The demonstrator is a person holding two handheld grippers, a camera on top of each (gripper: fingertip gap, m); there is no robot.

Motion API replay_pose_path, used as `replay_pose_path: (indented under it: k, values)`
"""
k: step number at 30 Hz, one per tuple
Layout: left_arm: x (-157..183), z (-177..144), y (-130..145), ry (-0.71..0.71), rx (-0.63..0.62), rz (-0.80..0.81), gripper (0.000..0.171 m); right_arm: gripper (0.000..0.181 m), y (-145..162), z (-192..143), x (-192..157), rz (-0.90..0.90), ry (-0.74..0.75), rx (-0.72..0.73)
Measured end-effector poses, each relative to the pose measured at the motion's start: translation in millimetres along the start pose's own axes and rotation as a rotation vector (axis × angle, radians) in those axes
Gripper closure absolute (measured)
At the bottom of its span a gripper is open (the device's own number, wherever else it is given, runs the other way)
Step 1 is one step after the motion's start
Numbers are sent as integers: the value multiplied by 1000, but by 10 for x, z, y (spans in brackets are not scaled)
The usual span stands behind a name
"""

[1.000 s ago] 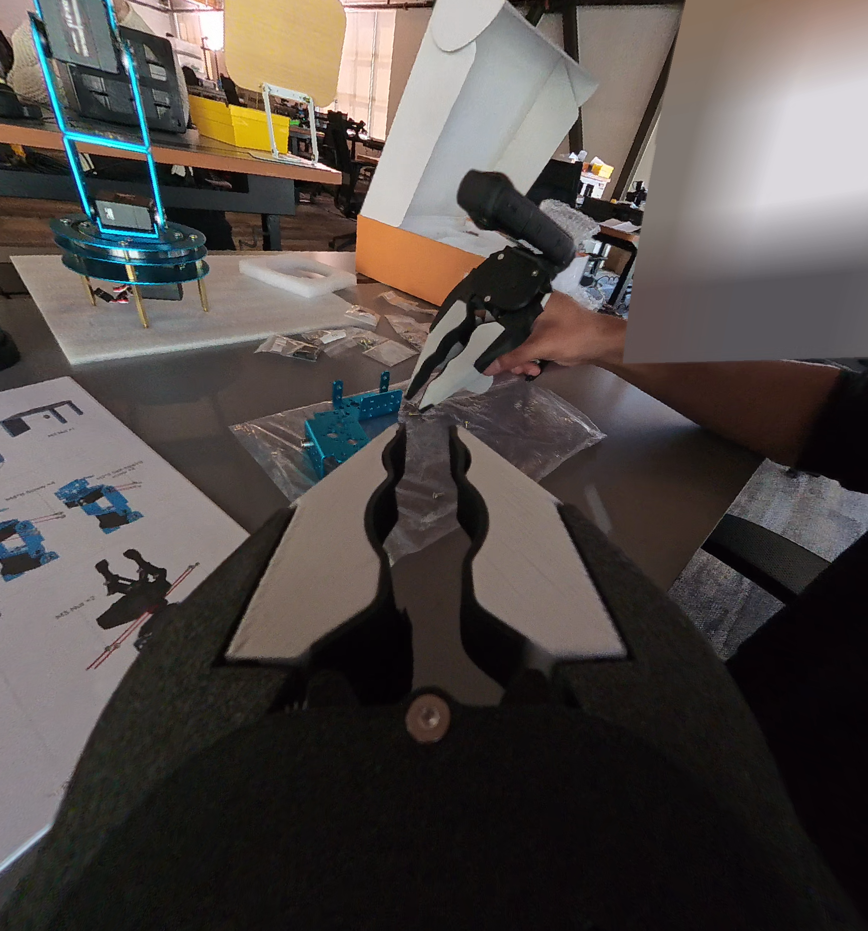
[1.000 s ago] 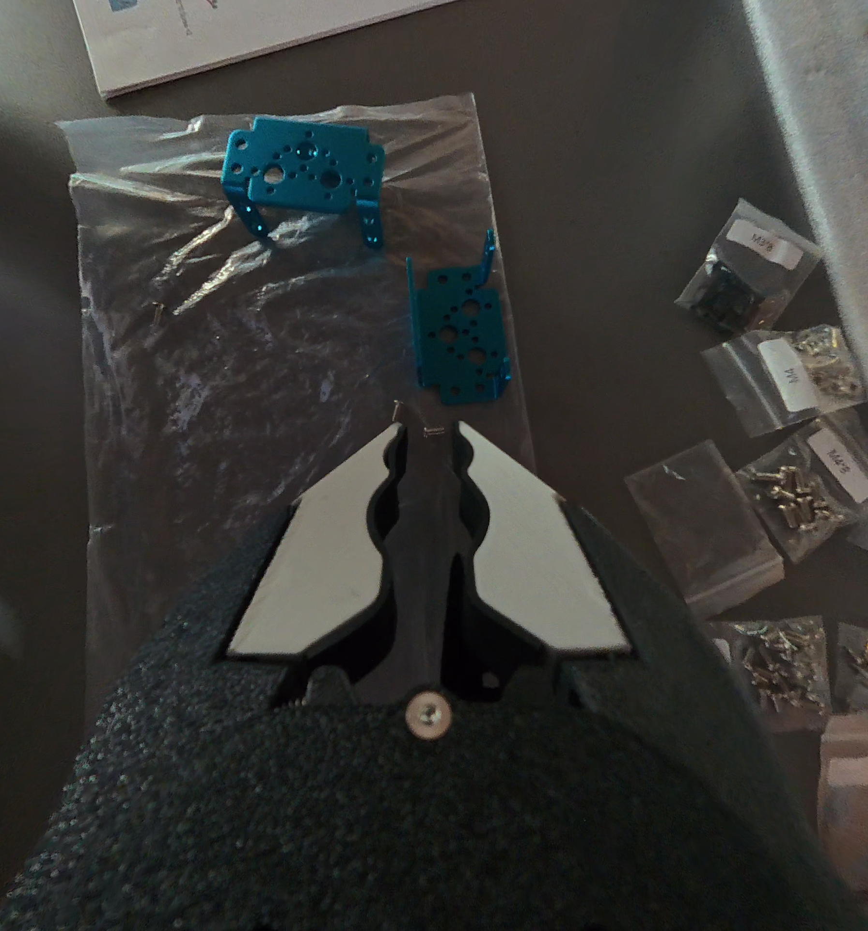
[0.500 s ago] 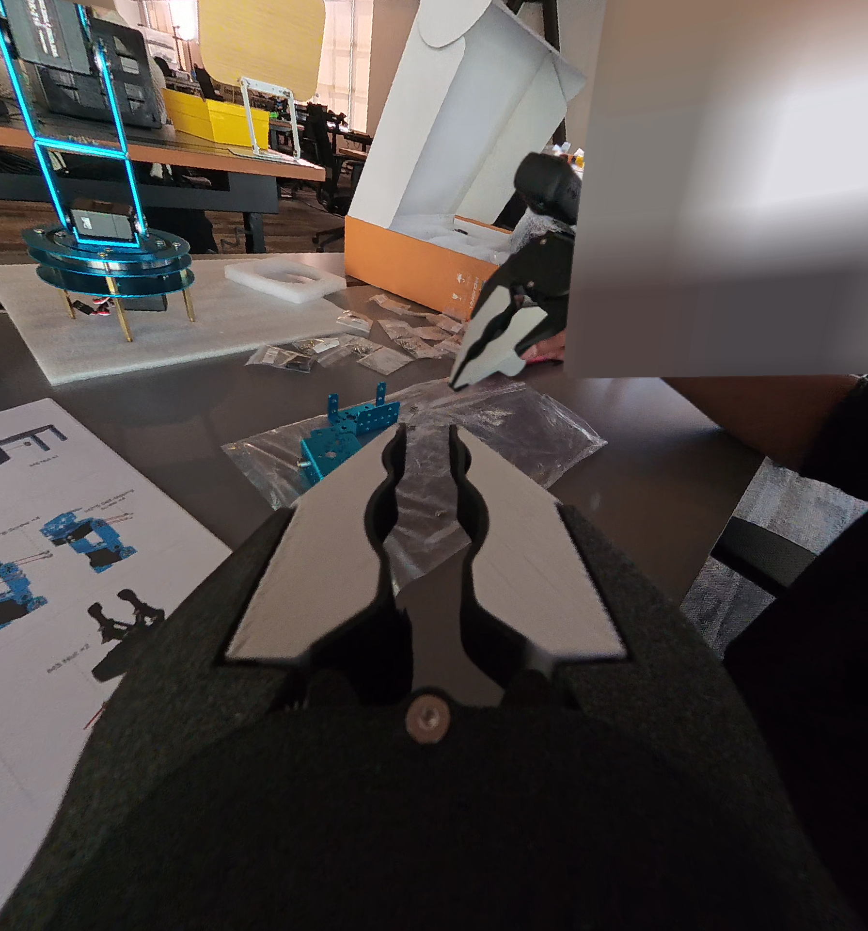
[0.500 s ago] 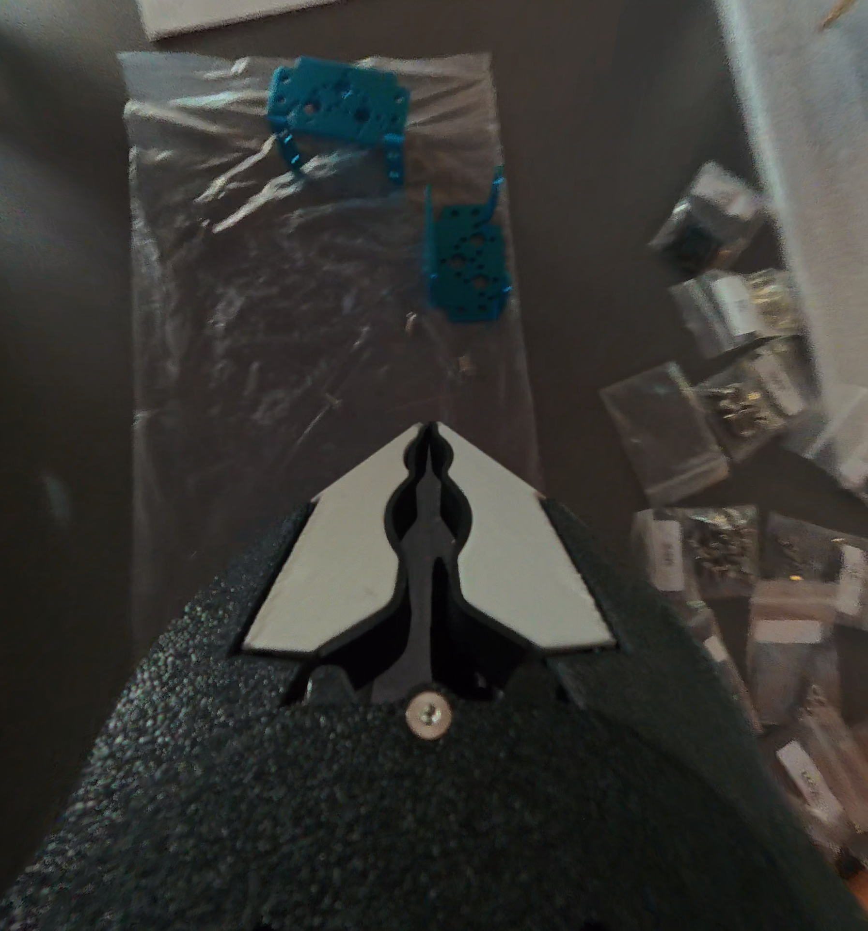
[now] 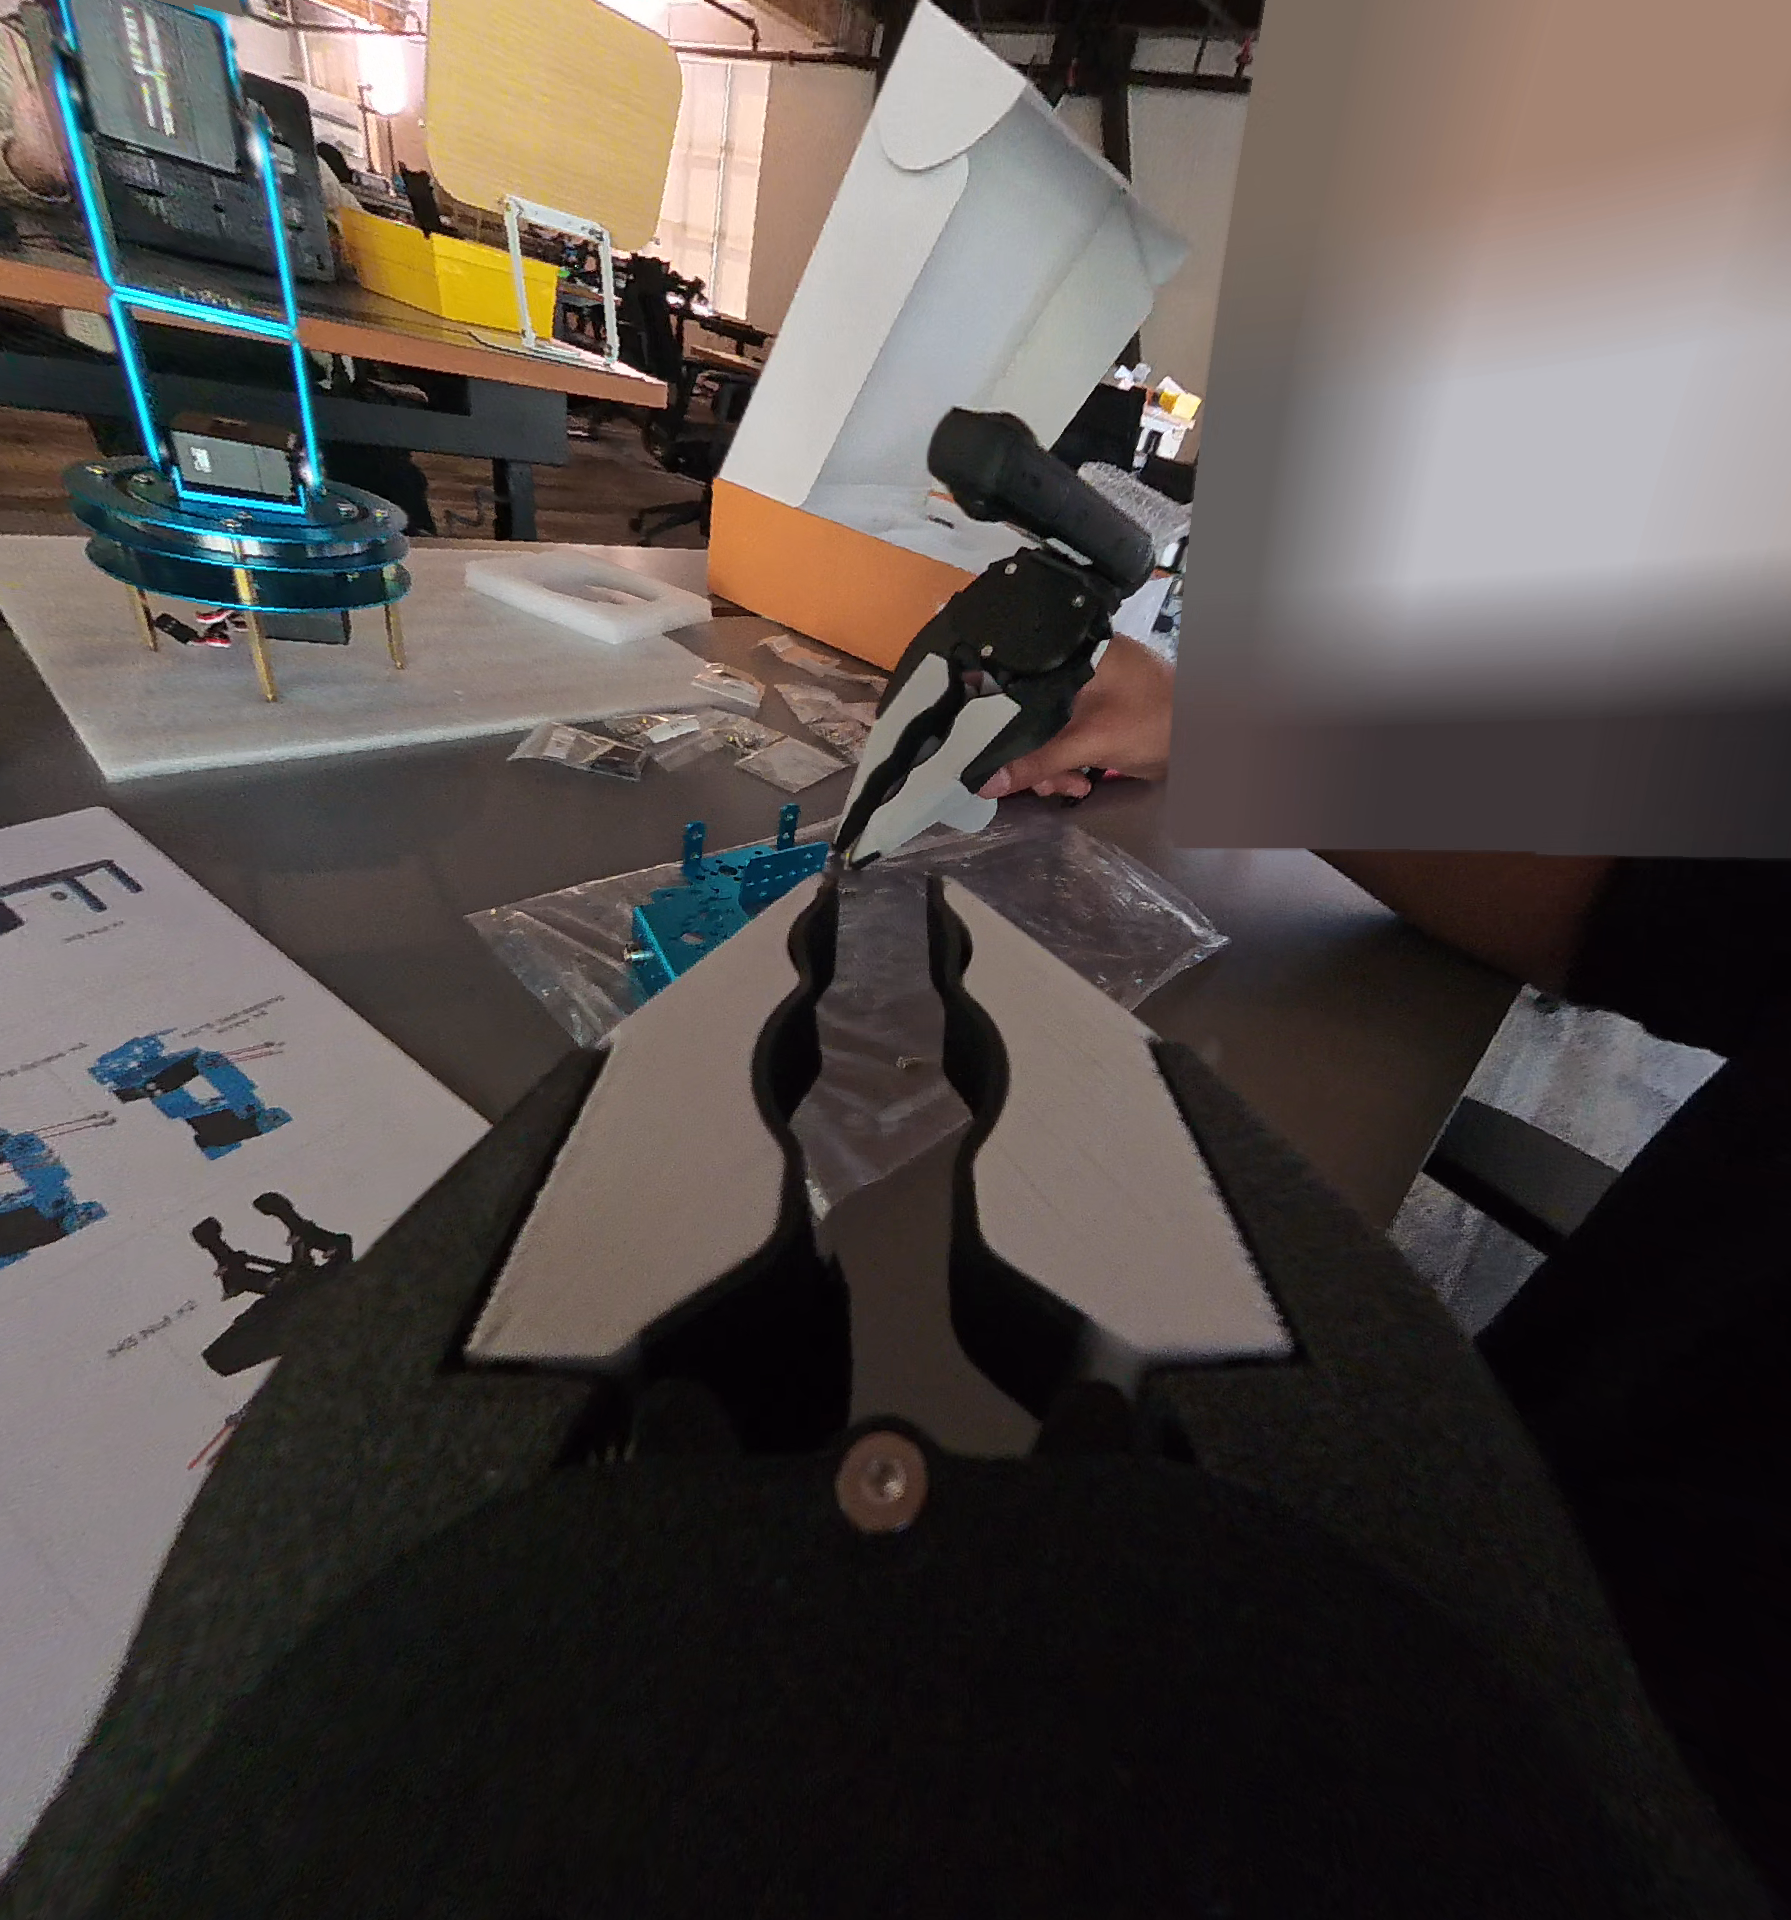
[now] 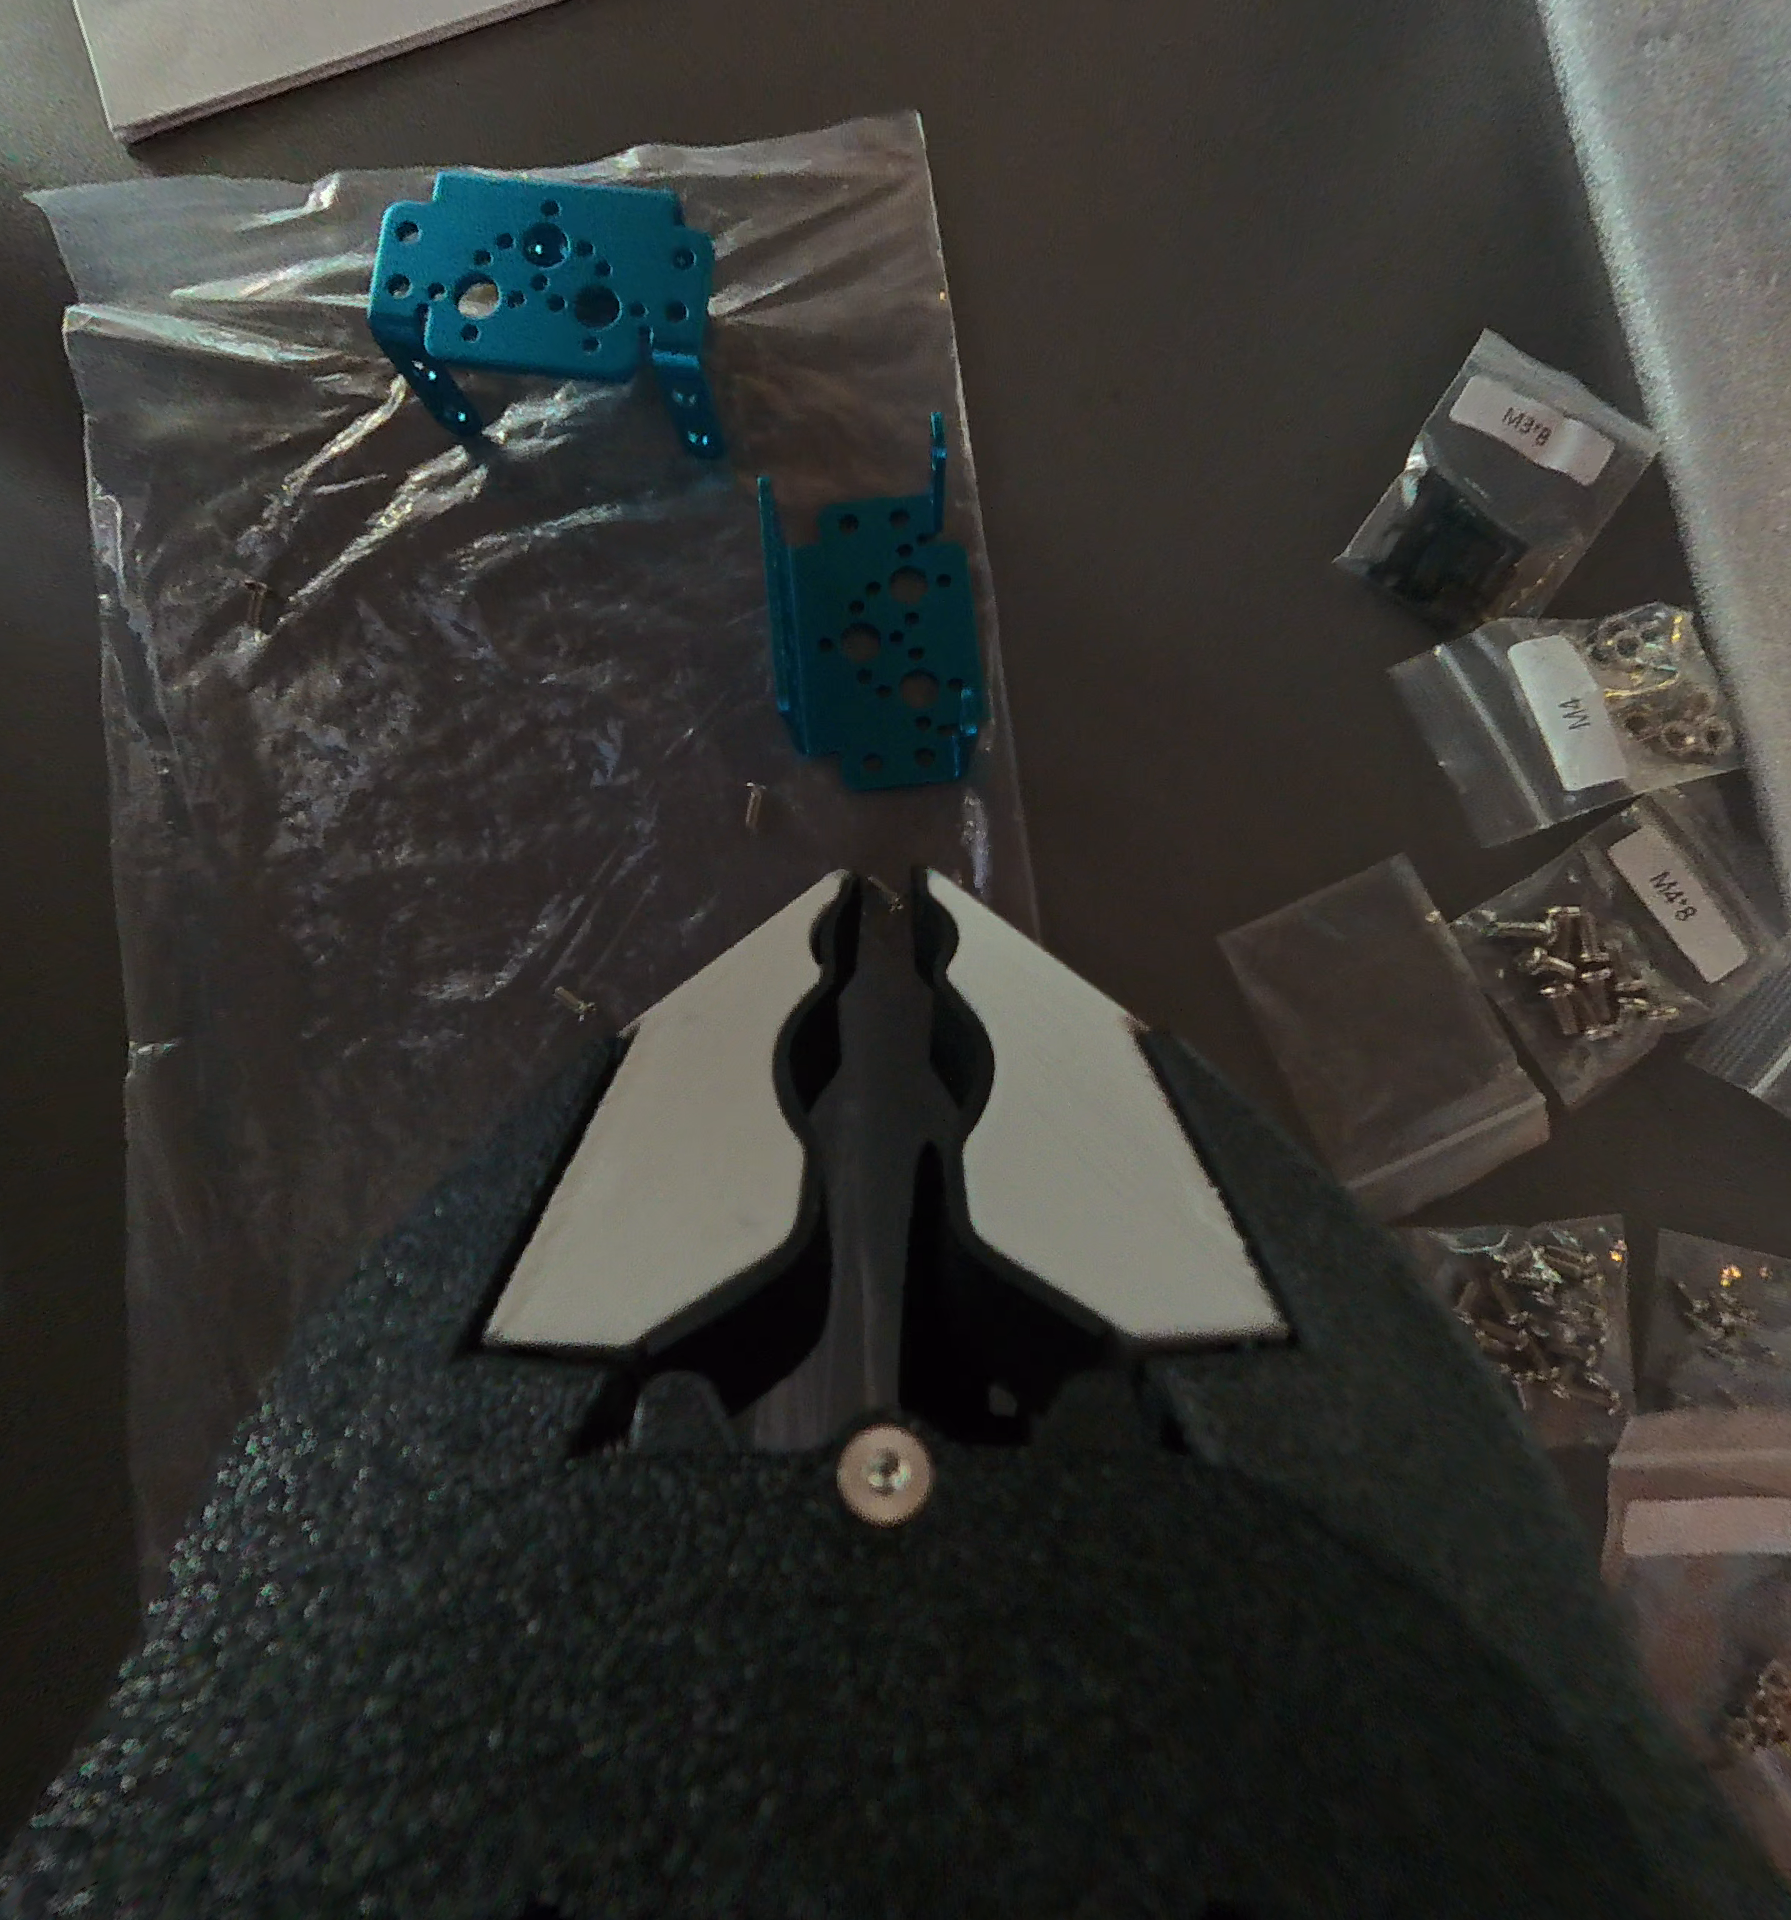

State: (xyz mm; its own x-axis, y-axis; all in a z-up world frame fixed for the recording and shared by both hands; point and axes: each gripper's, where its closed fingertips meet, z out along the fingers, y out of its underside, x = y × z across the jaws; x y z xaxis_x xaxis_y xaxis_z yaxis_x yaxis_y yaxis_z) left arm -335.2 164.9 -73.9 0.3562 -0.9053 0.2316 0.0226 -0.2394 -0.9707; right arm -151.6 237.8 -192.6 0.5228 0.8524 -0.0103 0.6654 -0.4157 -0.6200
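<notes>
**Blue brackets and loose screws on a clear bag**

Clear plastic bag (image 6: pixel 434 790), crinkled, flat on the dark tabletop (image 6: pixel 1182 312).

1. Bracket (image 6: pixel 538 291): blue metal, drilled, U-shaped, at the far end of the bag with its two legs pointing toward the camera.
2. Second bracket (image 6: pixel 886 665): blue, drilled, side flanges turned up, near the bag's right edge.
3. Loose screws on the bag: one (image 6: pixel 754 802) just beside the second bracket, one (image 6: pixel 574 1000) near the left side of the right gripper, one (image 6: pixel 255 594) far to the left.
4. Screw (image 6: pixel 886 894): small, lying between the fingertips of the right gripper (image 6: pixel 886 883). Fingers nearly pressed together, with a narrow slit left between the tips; whether they pinch the screw cannot be told. In the left wrist view this gripper (image 5: pixel 858 854) slants down with its tip on the bag, just beside the brackets (image 5: pixel 735 894), held by a hand (image 5: pixel 1099 727).
5. Left gripper (image 5: pixel 875 883): fingers spread, nothing between them, low over the near part of the bag (image 5: pixel 1026 914).
6. Small bags (image 6: pixel 1587 925) of hardware, white-labelled, in a cluster to the right of the clear bag.
7. Instruction sheet (image 5: pixel 91 1143): white, printed with diagrams, left of the bag.
8. Foam sheet (image 5: pixel 351 686): white, at the far left, bearing a blue-edged stand (image 5: pixel 236 520) on brass legs.
9. Box (image 5: pixel 932 343): white and orange, flap up, beyond the small bags.
</notes>
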Motion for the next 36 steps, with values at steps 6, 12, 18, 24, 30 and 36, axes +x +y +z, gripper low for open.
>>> replay_pose_path:
  k: [6, 12, 18, 24, 30, 36]
  values:
    - [5, -7, -24, -20, -1, 34, 155, 177, 9, -6, -10, 5, -15, 10]
    - [42, 39, 17, -26, -12, 43, 155, 178, 20, -218, -54, -50, -5, 6]
    - [77, 95, 45, -16, -23, 44, 155, 178, 602, -454, -515, -129, -204, -171]
    - [132, 159, 62, 2, -34, 50, 155, 167, 562, -497, -496, -130, -182, -131]
    - [134, 141, 66, -2, -29, 52, 155, 168, 176, -273, -618, -203, -158, 3]
    - [85, 58, 65, -17, -21, 45, 155, 171, 200, -148, -591, -176, -179, -12]
